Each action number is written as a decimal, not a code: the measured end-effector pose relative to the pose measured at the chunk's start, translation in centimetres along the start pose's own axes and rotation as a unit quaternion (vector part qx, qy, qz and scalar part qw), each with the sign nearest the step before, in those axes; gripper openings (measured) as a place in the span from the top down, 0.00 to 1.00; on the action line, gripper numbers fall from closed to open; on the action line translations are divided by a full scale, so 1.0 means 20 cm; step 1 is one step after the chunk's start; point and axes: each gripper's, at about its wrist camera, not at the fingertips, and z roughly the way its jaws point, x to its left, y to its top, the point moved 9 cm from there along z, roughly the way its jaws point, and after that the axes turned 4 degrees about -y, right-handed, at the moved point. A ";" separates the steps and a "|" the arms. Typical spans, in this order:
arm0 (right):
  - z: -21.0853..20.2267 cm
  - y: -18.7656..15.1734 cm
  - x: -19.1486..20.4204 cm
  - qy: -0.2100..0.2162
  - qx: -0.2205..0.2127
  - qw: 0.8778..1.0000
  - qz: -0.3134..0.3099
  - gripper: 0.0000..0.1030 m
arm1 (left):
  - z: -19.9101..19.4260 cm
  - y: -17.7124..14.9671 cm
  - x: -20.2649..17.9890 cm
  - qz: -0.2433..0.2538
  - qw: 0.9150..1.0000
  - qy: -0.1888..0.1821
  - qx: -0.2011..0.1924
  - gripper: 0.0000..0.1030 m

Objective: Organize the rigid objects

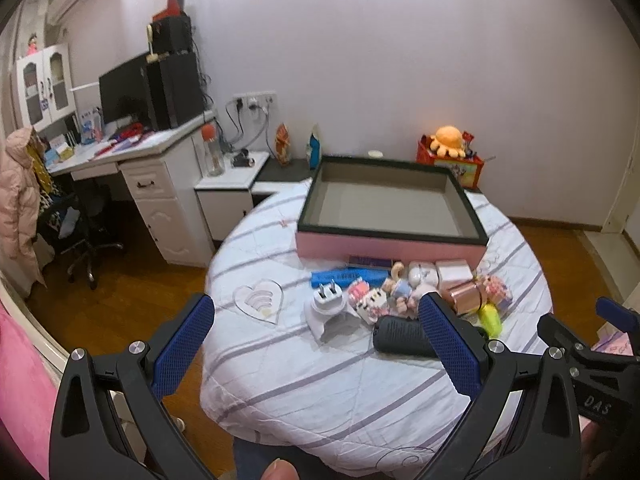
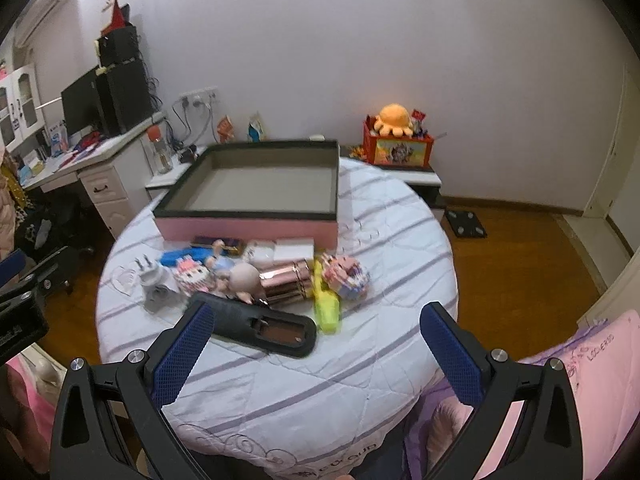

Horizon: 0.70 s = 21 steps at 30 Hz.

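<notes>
since nothing is gripped yet, the step in hand looks like choosing a first piece from the pile on the bed (image 2: 280, 380) and carrying it into the box.

working left to right through the clutter, seen from the right wrist: the white plug adapter (image 2: 154, 280) lies at the nine o'clock end, then the blue strip (image 2: 176, 257), a pink brick figure (image 2: 194, 278), the bald doll (image 2: 244, 278), the rose-gold tube (image 2: 286, 280), the yellow-green marker (image 2: 326, 308) and a second brick figure (image 2: 346, 276) at the three o'clock end. the black remote-like case (image 2: 264, 326) lies nearest, at six o'clock of the pile.

the left tongs (image 1: 316, 344) are spread wide and hold nothing, hovering over the near edge of the bed; the right tongs (image 2: 316, 344) are likewise wide and hold nothing. i judge the loose pieces at the ends easiest to take first: approach from above, close across the narrow side, and lift straight so the neighbours are not dragged. the tube may roll if nudged.

the pink box (image 2: 248, 230) sits at twelve o'clock of the pile, touching the rearmost pieces, its grey inside bare. a red bin (image 2: 400, 150) beyond holds an orange plush (image 2: 394, 118).
</notes>
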 end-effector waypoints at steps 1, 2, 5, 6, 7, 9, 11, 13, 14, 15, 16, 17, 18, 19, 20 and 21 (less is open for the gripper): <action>0.02 -0.01 -0.01 0.000 0.005 1.000 0.002 0.00 | 0.03 -0.02 0.00 0.000 1.000 -0.001 0.007 0.00; 0.06 -0.03 -0.01 0.002 0.013 1.000 0.004 0.00 | 0.08 -0.03 0.00 0.000 1.000 -0.001 0.016 0.00; 0.18 -0.05 -0.01 0.009 0.033 0.999 0.001 0.00 | 0.19 -0.08 0.01 -0.002 0.999 0.002 0.036 0.00; 0.22 -0.06 -0.01 0.009 0.037 0.999 -0.001 0.00 | 0.23 -0.09 0.02 -0.003 0.999 0.001 0.041 0.00; 0.25 -0.06 -0.01 0.010 0.041 0.999 -0.003 0.00 | 0.26 -0.10 0.02 -0.004 0.999 0.001 0.045 0.00; 0.31 -0.05 0.01 0.017 0.047 0.999 -0.008 0.00 | 0.32 -0.11 0.04 -0.003 0.999 0.004 0.053 0.00; 0.37 -0.04 0.04 0.026 0.050 0.998 -0.015 0.00 | 0.39 -0.12 0.05 -0.002 0.998 0.009 0.061 0.00; 0.44 -0.02 0.08 0.030 0.057 0.998 -0.027 0.00 | 0.44 -0.13 0.05 0.000 0.998 0.010 0.067 0.00; 0.47 -0.02 0.09 0.032 0.060 0.997 -0.031 0.01 | 0.48 -0.13 0.05 0.000 0.997 0.010 0.070 0.00; 0.49 -0.02 0.10 0.033 0.061 0.997 -0.033 0.01 | 0.51 -0.13 0.05 0.001 0.997 0.012 0.074 0.00; 0.52 -0.01 0.12 0.035 0.064 0.997 -0.035 0.03 | 0.53 -0.13 0.05 0.001 0.997 0.012 0.076 0.00; 0.54 -0.01 0.13 0.036 0.067 0.996 -0.038 0.05 | 0.55 -0.13 0.05 0.002 0.997 0.011 0.078 0.00; 0.56 0.00 0.13 0.038 0.070 0.996 -0.040 0.06 | 0.58 -0.13 0.06 0.002 0.997 0.011 0.080 0.00; 0.59 0.00 0.14 0.039 0.073 0.996 -0.043 0.07 | 0.59 -0.13 0.06 0.002 0.997 0.011 0.082 0.00; 0.61 0.00 0.14 0.039 0.075 0.995 -0.044 0.09 | 0.61 -0.13 0.06 0.002 0.996 0.012 0.084 0.00; 0.64 0.00 0.15 0.042 0.079 0.995 -0.046 0.11 | 0.63 -0.13 0.07 0.001 0.996 0.012 0.087 0.00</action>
